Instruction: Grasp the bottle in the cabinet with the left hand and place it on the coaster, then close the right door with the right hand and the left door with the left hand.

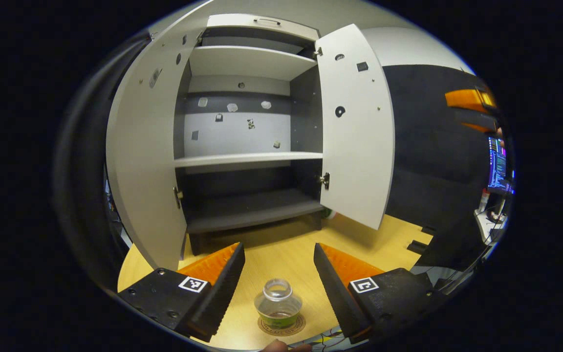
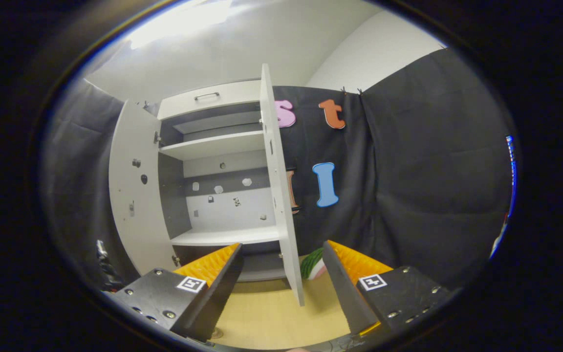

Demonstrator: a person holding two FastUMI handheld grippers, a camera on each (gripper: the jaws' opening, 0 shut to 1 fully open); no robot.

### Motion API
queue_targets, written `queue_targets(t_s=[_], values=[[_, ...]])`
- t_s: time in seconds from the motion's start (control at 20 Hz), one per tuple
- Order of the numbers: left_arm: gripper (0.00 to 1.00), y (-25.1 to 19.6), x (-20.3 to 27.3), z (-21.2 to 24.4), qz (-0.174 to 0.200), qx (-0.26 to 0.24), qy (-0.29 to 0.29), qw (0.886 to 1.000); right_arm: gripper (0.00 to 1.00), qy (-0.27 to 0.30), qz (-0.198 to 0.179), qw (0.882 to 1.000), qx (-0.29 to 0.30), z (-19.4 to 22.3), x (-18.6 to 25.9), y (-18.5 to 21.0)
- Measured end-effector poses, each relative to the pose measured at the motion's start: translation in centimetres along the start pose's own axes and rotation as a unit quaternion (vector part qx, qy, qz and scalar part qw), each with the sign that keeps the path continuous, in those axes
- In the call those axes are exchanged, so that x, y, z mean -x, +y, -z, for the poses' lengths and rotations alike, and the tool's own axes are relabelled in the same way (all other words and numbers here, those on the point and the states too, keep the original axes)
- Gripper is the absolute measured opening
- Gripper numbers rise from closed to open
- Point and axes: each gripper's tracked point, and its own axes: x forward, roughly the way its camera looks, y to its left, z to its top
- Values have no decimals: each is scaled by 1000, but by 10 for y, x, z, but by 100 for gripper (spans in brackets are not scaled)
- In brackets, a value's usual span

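From where I sit, the cabinet is the biggest thing ahead, standing at the far edge of the wooden table, with both doors swung wide and its shelves bare. The right door is what my next move hangs on, as I judge it. In the right gripper view it stands edge-on, upright, its long axis vertical, its free edge pointing back at me and rising from the gap between my fingers. The right gripper is plainly the nearer tool to it, and the push will have to go sideways, towards the cabinet's opening, on the door's outer face. The left door hangs open on the other side, close by the left gripper.

The bottle is out of the cabinet. It stands upright on the coaster near the table's front edge, between the left gripper's fingers but apart from both, so I take the placing as done.

Both grippers are spread wide and hold nothing.

The coaster carries ring lettering and the bottle a green band, both too small for me to read. Each gripper bears a square black-and-white marker, not words.
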Motion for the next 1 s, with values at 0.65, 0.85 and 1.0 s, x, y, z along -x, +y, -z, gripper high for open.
queue_targets(t_s=[0.65, 0.85, 1.0], values=[[98, 16, 53, -136, -64, -16, -68, 995, 98, -17, 2, 998, 54, -41, -101, -105], [98, 13, 63, -139, -58, -34, -69, 995, 98, -9, -14, 998, 53, -40, -159, -124], [98, 8, 74, -146, -53, -32, -83, 995, 98, -4, -22, 999, 25, -38, -203, -142]])
